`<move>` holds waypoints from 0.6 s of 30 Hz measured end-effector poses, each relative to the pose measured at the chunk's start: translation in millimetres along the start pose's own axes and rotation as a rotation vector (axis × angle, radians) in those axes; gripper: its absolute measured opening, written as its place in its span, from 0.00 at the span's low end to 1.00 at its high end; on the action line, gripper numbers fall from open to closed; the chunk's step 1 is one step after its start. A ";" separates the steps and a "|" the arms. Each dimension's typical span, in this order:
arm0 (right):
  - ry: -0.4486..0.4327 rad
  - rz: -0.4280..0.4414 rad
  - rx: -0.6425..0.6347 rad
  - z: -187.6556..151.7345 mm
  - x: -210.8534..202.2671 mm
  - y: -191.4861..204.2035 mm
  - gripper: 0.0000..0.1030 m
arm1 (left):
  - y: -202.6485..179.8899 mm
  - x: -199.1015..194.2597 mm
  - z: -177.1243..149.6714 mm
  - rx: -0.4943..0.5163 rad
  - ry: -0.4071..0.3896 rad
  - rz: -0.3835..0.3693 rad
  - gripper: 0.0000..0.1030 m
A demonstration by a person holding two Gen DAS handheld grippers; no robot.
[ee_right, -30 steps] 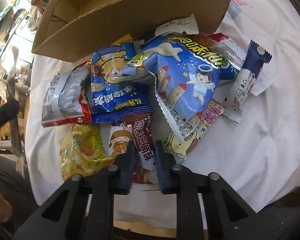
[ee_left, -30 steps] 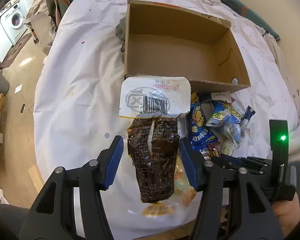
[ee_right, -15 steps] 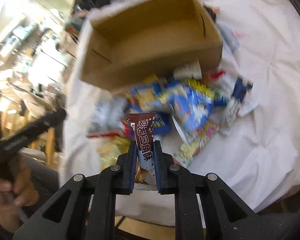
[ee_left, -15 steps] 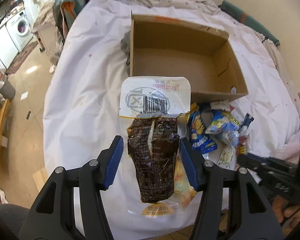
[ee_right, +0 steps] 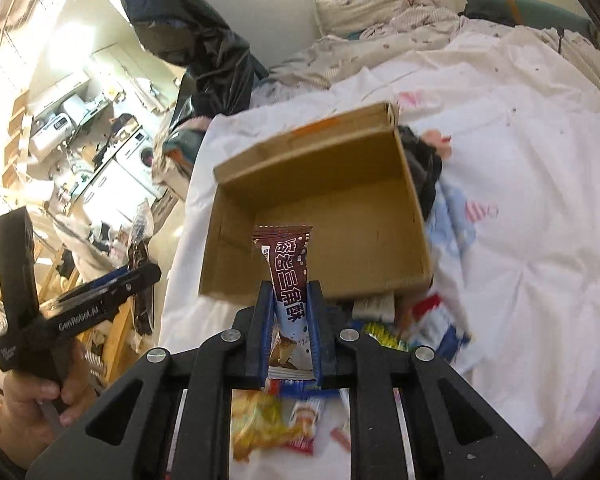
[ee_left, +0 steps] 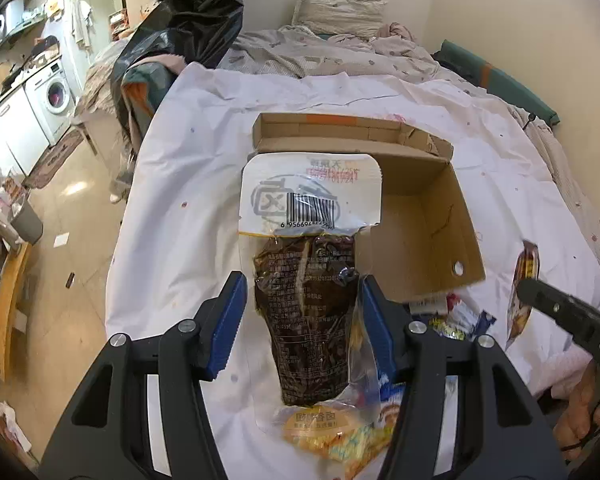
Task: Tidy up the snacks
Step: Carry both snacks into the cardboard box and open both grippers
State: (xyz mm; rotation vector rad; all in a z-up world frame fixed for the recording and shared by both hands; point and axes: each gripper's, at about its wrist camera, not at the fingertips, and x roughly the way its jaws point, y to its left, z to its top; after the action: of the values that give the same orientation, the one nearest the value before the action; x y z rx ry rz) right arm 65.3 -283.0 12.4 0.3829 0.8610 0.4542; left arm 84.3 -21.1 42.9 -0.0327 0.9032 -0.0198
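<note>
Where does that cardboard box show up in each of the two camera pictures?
Left wrist view: the box sits in the upper middle, its left part hidden behind the dark snack pouch held up in front.
Right wrist view: the box sits at centre, above the brown snack bar.
Shared landmark: the washing machine, left of the box in both.

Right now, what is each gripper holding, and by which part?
Left gripper: the clear pouch of dark snack, pinched across its lower half. Right gripper: the brown snack bar, clamped at its lower half.
</note>
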 end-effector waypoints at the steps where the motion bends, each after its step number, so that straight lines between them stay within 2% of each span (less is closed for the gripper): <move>1: -0.012 -0.002 0.001 7.7 2.6 -3.2 0.16 | -2.3 4.3 5.5 0.004 -0.001 -0.002 0.52; 10: -0.021 -0.022 0.045 50.9 38.7 -24.7 0.16 | -16.3 45.9 34.5 0.017 -0.023 0.004 0.52; 18: 0.045 -0.062 0.106 60.6 82.3 -45.1 0.16 | -14.5 90.0 30.8 0.029 -0.014 -0.029 0.52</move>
State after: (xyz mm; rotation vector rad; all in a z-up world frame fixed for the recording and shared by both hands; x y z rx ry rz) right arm 170.1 -285.9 -26.0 0.4441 0.9402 0.3618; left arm 164.2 -37.7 -8.2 -0.0186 0.8878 -0.0591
